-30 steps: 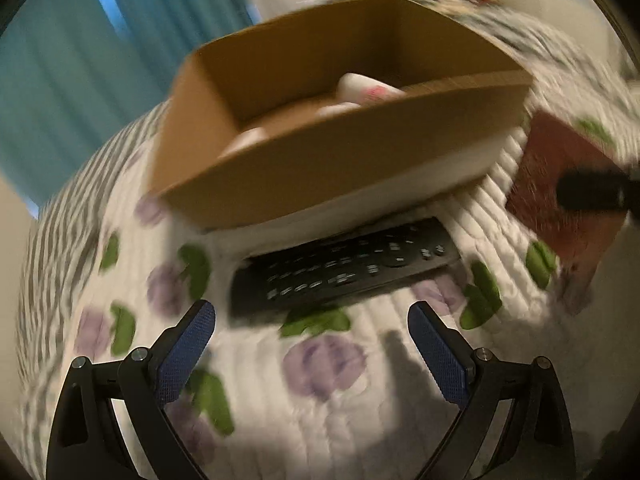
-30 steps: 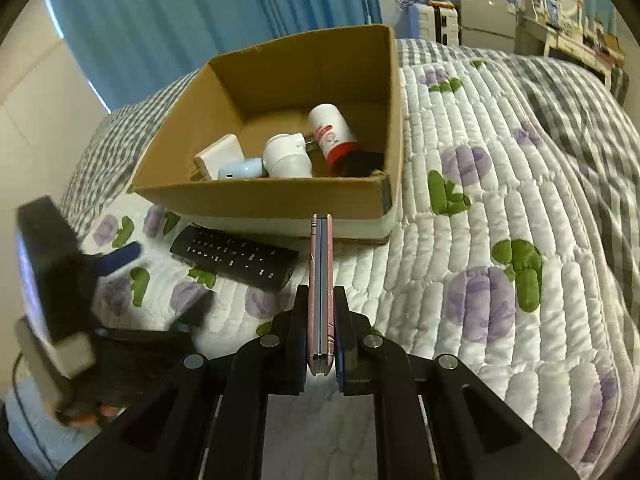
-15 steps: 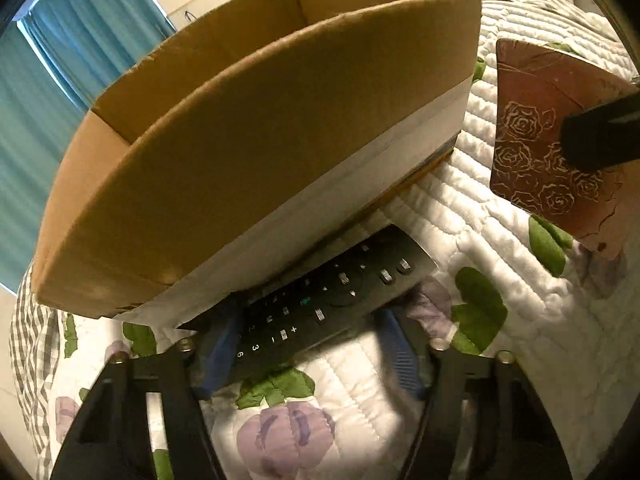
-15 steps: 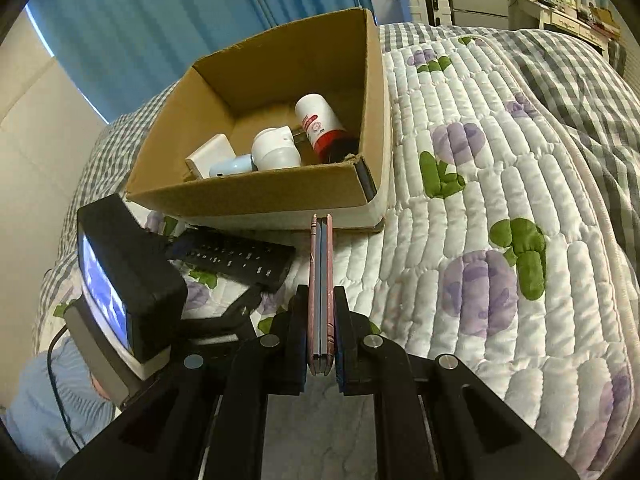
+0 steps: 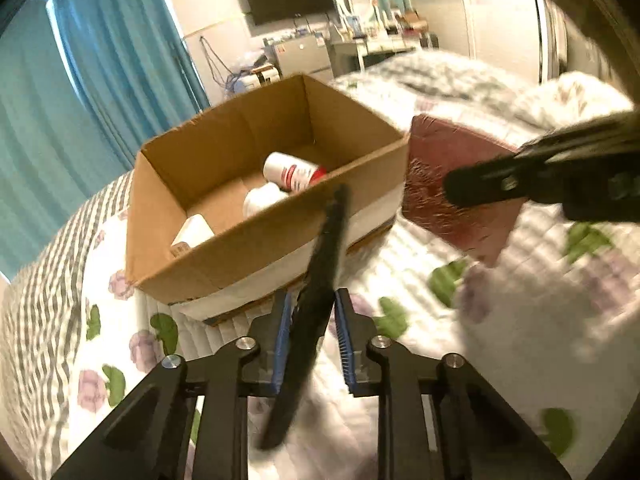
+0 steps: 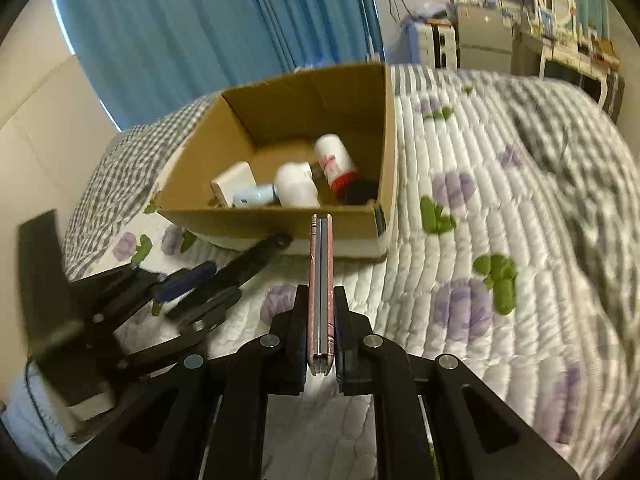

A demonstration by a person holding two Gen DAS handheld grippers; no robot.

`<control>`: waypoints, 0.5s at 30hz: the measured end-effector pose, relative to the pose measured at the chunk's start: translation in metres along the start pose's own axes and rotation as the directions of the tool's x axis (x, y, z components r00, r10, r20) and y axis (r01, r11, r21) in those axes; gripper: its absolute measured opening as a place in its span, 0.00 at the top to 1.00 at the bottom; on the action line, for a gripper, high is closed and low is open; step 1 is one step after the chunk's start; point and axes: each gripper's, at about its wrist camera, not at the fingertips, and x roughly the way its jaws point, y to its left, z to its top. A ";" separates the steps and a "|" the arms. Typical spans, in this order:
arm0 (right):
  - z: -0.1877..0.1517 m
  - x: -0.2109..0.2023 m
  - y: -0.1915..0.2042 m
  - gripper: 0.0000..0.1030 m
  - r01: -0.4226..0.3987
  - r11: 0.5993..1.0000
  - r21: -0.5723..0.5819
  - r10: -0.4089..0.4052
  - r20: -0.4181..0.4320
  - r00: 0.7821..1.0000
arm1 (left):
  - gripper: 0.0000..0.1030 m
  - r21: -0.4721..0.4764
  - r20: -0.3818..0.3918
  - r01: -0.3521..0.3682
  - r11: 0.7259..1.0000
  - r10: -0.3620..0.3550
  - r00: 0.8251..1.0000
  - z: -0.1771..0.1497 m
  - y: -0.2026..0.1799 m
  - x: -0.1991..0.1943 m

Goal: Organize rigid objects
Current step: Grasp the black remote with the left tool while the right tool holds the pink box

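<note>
Left wrist view: left gripper is clamped on a black remote, blue pads pressing both its long edges; remote sticks out forward and up past the fingertips, tilted, lifted off the quilt, motion-blurred. Just ahead of the fingertips sits a cardboard box, open top, on the bed. Inside it: a white bottle with red label, a white rounded jar, a white charger block. Ahead-right, the right gripper's black finger crosses a dark red patterned case held in the air beside the box's right corner.

Right wrist view: right gripper is fully closed on a thin pink-edged case, held edge-on, upright between the fingers, off the bed. Box lies straight ahead past the case tip; a pale blue small item is also visible inside. Left gripper with remote is to the left, near the box's front wall. Blue curtains stand behind the box.
</note>
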 end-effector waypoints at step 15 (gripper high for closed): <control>0.030 -0.042 0.016 0.91 0.025 0.999 -0.046 -0.019 0.110 0.994 | 0.83 -0.266 0.007 0.018 0.964 -0.016 1.000 0.032 0.039 -0.043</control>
